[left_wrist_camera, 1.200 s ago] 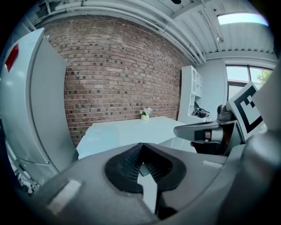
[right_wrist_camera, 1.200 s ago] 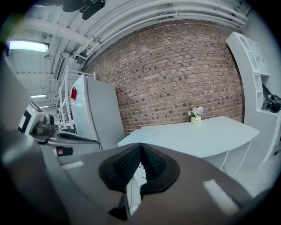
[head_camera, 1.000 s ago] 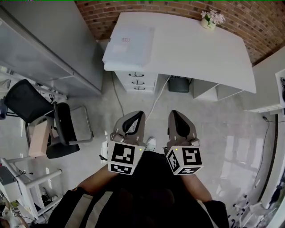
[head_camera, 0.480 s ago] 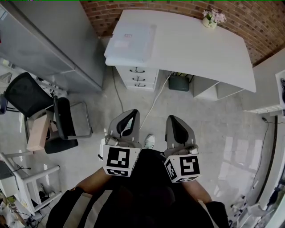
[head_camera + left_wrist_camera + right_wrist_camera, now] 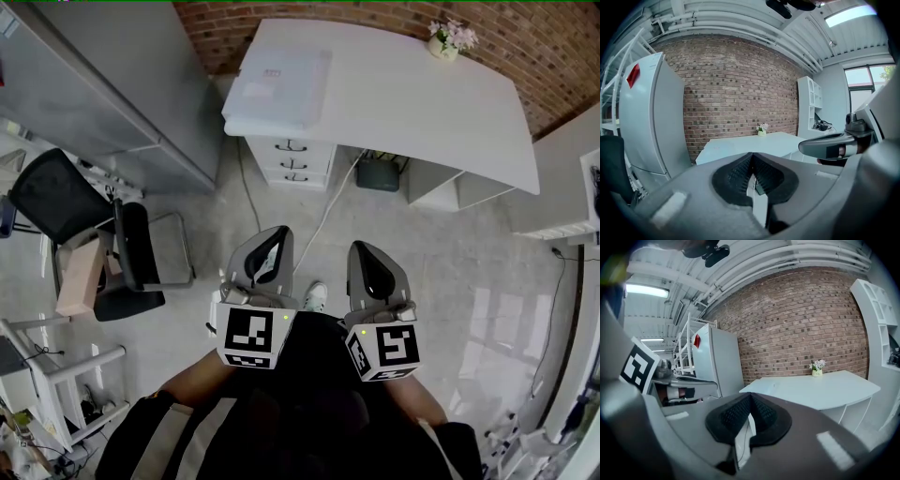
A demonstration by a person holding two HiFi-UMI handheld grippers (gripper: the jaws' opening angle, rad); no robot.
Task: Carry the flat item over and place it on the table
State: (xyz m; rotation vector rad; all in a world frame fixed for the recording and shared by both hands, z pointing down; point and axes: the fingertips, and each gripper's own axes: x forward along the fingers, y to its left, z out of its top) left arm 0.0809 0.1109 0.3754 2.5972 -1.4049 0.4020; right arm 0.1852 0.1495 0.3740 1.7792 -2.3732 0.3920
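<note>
The flat item [image 5: 279, 77] is a pale, thin package lying on the left end of the white table [image 5: 422, 103] ahead of me. My left gripper [image 5: 272, 236] and right gripper [image 5: 368, 251] are held side by side in front of my body, above the floor and well short of the table. Both are shut with nothing between the jaws. In the left gripper view the closed left gripper [image 5: 752, 159] points at the table [image 5: 754, 143]. In the right gripper view the closed right gripper [image 5: 750, 401] points at the table [image 5: 825, 390] and the flat item [image 5: 764, 385].
A small flower pot [image 5: 445, 39] stands at the table's far right corner. A drawer unit [image 5: 291, 159] sits under the table, and a cable [image 5: 323, 220] runs across the floor. A grey cabinet [image 5: 94, 94] and a black chair [image 5: 56, 202] are on the left, with white shelving [image 5: 572, 187] on the right.
Both grippers have drifted slightly down and left in the head view and stay shut. The table sits almost where it was.
</note>
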